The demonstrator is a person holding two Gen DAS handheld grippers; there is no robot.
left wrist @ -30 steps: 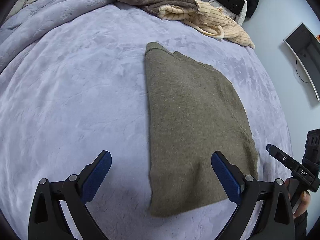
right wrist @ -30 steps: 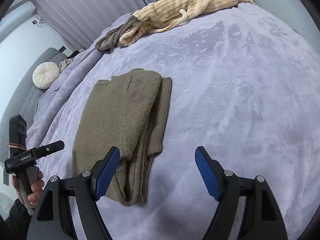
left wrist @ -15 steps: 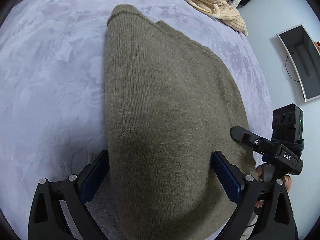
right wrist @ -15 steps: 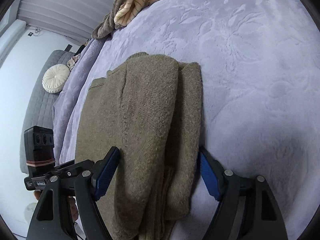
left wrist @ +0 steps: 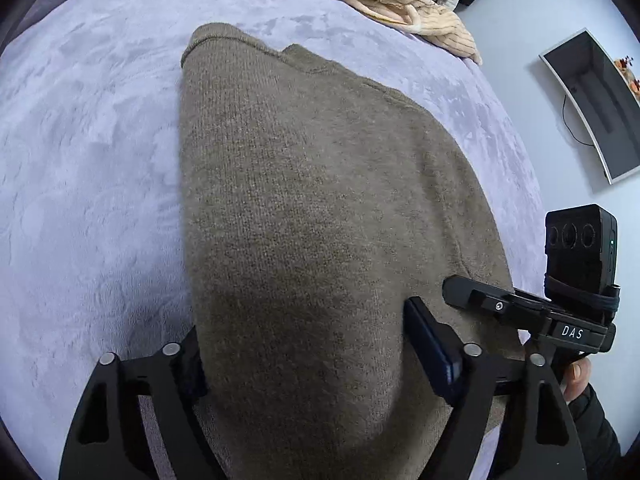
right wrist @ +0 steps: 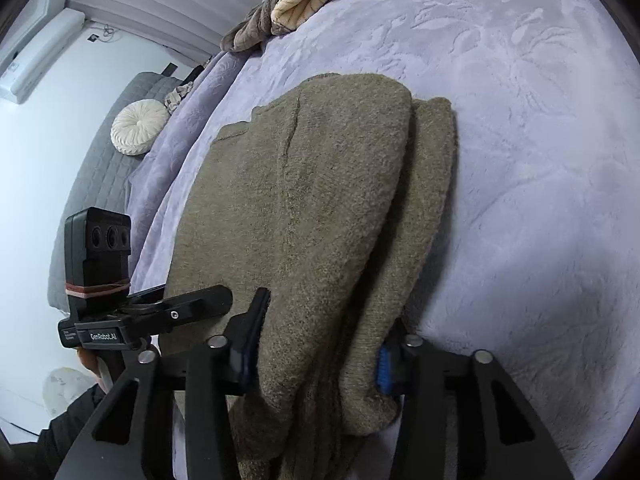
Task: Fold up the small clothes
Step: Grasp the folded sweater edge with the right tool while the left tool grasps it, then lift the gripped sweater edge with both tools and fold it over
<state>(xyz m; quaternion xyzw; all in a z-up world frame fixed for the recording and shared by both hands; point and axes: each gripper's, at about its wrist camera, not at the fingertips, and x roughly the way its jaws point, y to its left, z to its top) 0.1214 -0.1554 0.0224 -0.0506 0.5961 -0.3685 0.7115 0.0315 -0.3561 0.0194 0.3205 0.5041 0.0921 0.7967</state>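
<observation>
Lying lengthwise ahead of both grippers, the olive sweater [left wrist: 312,208] sits on the lavender bedspread [left wrist: 88,152] already folded into a long panel, its near hem right at the fingers. It looks like a soft, thick, fuzzy knit: limp, fairly light, likely to sag and slide layer over layer if lifted by one ply alone. I judge the best hold to be at the two near corners, pinching through every layer so the stack rises as one.

The left gripper [left wrist: 316,352] straddles the near hem on its side, fingers partly closed with the cloth bulging between them; the left pad is buried under the knit, so whether it is truly clamped I cannot tell. The right gripper [right wrist: 320,344] straddles the thicker folded edge, where several plies are stacked, its blue pads pressed into the bunched knit on either side, so it appears to be gripping.

Beyond the sweater's far end, well apart, lies a heap of cream ribbed clothing [left wrist: 404,4] mixed with a grey-brown piece. The bedspread is plush with an embossed pattern, likely giving little friction. Off to the left gripper's right hangs a dark monitor [left wrist: 592,104] on a pale wall; to the right gripper's left rests a round white cushion [right wrist: 138,126].
</observation>
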